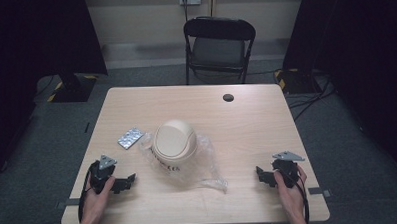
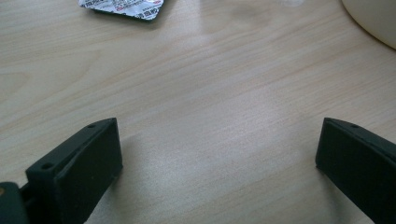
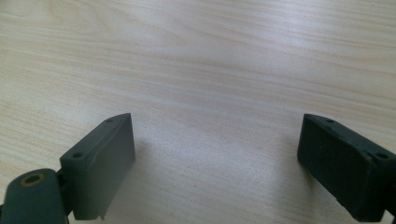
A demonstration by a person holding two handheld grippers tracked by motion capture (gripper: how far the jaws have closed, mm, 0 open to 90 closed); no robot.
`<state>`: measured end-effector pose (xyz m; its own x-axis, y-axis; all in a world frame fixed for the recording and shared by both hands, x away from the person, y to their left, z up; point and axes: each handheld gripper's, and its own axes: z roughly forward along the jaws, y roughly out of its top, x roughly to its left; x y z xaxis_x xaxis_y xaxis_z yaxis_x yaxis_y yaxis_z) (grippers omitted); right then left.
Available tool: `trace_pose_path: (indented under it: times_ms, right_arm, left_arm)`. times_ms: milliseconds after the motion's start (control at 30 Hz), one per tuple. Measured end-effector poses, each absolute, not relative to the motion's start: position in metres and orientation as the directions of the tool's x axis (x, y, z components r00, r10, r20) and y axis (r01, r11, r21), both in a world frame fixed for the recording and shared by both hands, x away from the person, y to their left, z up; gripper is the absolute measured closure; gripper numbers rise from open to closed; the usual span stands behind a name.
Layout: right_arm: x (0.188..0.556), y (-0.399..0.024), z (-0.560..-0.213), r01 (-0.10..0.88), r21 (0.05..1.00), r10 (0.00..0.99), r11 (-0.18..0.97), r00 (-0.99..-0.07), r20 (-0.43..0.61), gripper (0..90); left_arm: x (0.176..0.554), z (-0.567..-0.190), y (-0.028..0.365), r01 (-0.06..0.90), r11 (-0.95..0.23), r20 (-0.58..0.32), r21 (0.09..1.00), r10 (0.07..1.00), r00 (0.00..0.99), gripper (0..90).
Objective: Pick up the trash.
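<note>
A cream dome-shaped lidded bin (image 1: 174, 141) lies on a crumpled clear plastic bag (image 1: 206, 169) in the middle of the wooden table (image 1: 237, 125). A silver blister pack of pills (image 1: 131, 138) lies just left of it; its edge shows at the top of the left gripper view (image 2: 122, 7). My left gripper (image 1: 130, 180) rests near the front left edge, pointing right, jaws wide apart over bare wood (image 2: 219, 154). My right gripper (image 1: 259, 172) rests at the front right, pointing left, open with nothing between its jaws (image 3: 217, 149).
A small black round grommet (image 1: 228, 97) sits near the table's far edge. A black folding chair (image 1: 219, 46) stands behind the table. Dark equipment bases and cables (image 1: 305, 83) lie on the floor at both far corners.
</note>
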<state>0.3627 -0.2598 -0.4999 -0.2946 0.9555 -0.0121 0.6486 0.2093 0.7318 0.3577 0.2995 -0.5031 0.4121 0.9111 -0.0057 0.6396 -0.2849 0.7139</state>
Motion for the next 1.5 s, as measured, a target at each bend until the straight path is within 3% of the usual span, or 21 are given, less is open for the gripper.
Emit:
trace_pose_path:
  times_ms: [233, 267, 333, 500, 833, 1000, 1500]
  right_arm:
    - [0.363, -0.26, -0.5, 0.648, 0.732, 0.954, 0.213, -0.299, -0.012, 10.5]
    - [0.363, -0.26, -0.5, 0.648, 0.731, 0.954, 0.213, -0.3, -0.013, 10.5]
    - [0.363, -0.26, -0.5, 0.648, 0.731, 0.954, 0.214, -0.301, -0.013, 10.4]
    - [0.363, -0.26, -0.5, 0.647, 0.732, 0.953, 0.215, -0.302, -0.014, 10.5]
    - [0.363, -0.26, -0.5, 0.647, 0.731, 0.953, 0.215, -0.301, -0.014, 10.4]
    - [0.363, -0.26, -0.5, 0.648, 0.731, 0.954, 0.214, -0.301, -0.013, 10.4]
    - [0.363, -0.26, -0.5, 0.647, 0.732, 0.953, 0.215, -0.302, -0.013, 10.4]
  left_arm:
    - [0.356, -0.503, 0.3, 0.639, -0.278, -0.013, 0.717, 0.911, 0.411, 1.3]
    - [0.356, -0.502, 0.3, 0.635, -0.274, -0.013, 0.722, 0.912, 0.409, 3.8]
    - [0.355, -0.499, 0.3, 0.627, -0.269, -0.015, 0.731, 0.912, 0.409, 18.1]
    - [0.353, -0.496, 0.297, 0.617, -0.307, -0.007, 0.725, 0.892, 0.452, 17.1]
    - [0.352, -0.47, 0.292, 0.564, -0.222, -0.149, 0.796, 0.83, 0.538, 16.6]
    - [0.355, -0.458, 0.285, 0.526, -0.264, -0.109, 0.808, 0.811, 0.575, 17.0]
    - [0.375, -0.419, 0.27, 0.49, -0.208, -0.181, 0.847, 0.753, 0.633, 17.0]
